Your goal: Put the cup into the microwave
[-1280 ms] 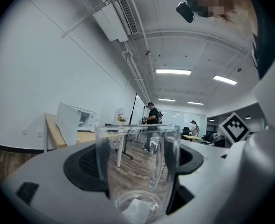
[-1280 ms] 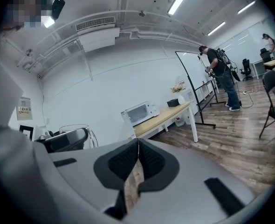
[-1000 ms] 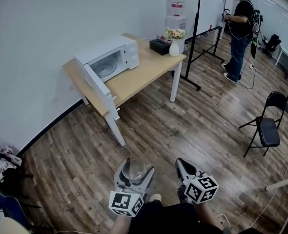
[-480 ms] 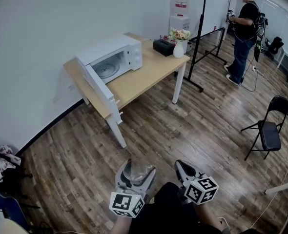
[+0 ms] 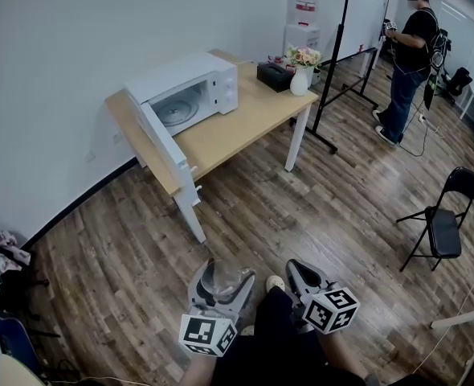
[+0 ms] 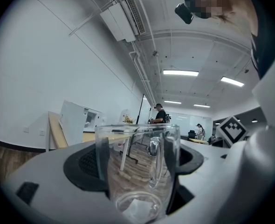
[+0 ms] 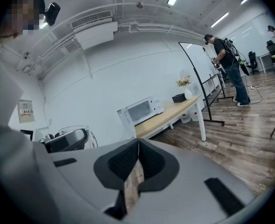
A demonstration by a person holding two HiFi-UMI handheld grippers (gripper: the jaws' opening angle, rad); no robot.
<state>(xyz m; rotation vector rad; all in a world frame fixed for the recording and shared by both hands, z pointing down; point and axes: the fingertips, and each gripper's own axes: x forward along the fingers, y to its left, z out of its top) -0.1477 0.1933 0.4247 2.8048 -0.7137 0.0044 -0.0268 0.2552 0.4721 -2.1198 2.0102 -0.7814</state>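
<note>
A clear glass cup point(image 6: 138, 169) with a handle stands upright between the jaws of my left gripper point(image 5: 221, 282), which is shut on it; in the head view the cup point(image 5: 222, 281) is low in the frame, above the wooden floor. My right gripper point(image 5: 303, 275) hangs beside it, shut, with nothing between its pads point(image 7: 136, 161). The white microwave point(image 5: 187, 92) sits at the far left end of a light wooden table point(image 5: 235, 129) against the wall, well ahead of both grippers. Its door point(image 5: 161, 144) hangs wide open toward me and the turntable shows inside.
On the table's far end are a black box point(image 5: 275, 76) and a white vase of flowers point(image 5: 300, 69). A whiteboard stand point(image 5: 343, 63) and a standing person point(image 5: 407, 55) are at the back right. A black folding chair point(image 5: 445, 223) stands at right. Bags point(image 5: 0, 264) lie at left.
The view has shifted slightly toward the table, and the microwave now sits a little more to the right in frame. Both grippers keep their hold and place.
</note>
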